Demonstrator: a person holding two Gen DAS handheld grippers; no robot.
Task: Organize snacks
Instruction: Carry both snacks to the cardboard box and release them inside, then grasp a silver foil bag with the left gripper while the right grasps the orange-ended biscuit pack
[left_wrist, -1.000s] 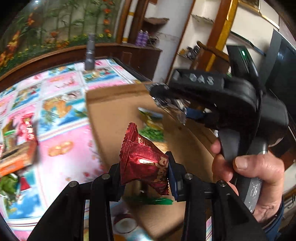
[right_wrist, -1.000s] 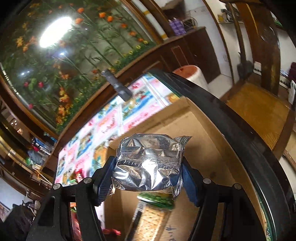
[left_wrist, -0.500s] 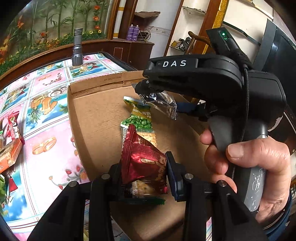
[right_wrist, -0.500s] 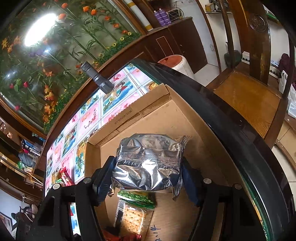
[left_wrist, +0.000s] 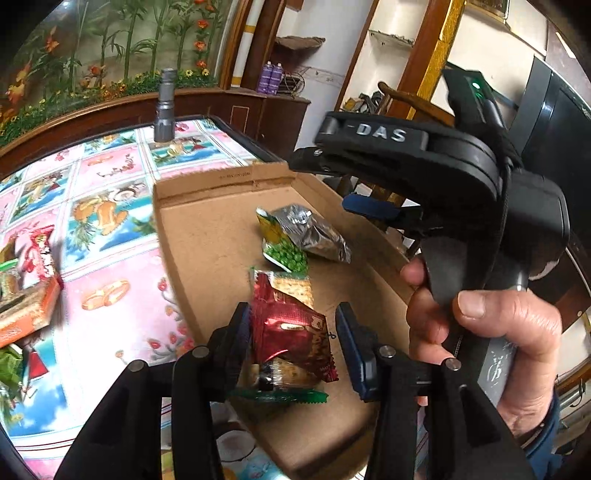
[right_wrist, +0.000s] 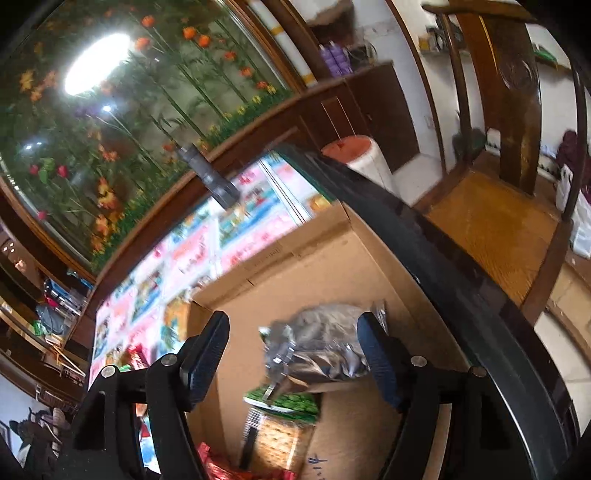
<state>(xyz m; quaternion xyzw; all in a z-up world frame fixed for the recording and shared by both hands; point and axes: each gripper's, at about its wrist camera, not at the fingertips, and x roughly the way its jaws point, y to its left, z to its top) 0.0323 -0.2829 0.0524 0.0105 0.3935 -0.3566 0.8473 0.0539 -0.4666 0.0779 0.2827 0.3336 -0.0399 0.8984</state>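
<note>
Where the glossy cartoon-print tablecloth (left_wrist: 110, 229) ends, a flat corrugated cardboard box (left_wrist: 207, 229) holds crinkled silver foil pouch (left_wrist: 314, 232). Right gripper (right_wrist: 291, 354) opening, pouch loose. Left gripper (left_wrist: 293, 332) opening around red foil packet (left_wrist: 288, 328), right pad clear.

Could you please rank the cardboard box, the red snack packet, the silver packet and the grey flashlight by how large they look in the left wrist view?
1. cardboard box
2. red snack packet, though nearness to the camera enlarges it
3. silver packet
4. grey flashlight, farthest away
</note>
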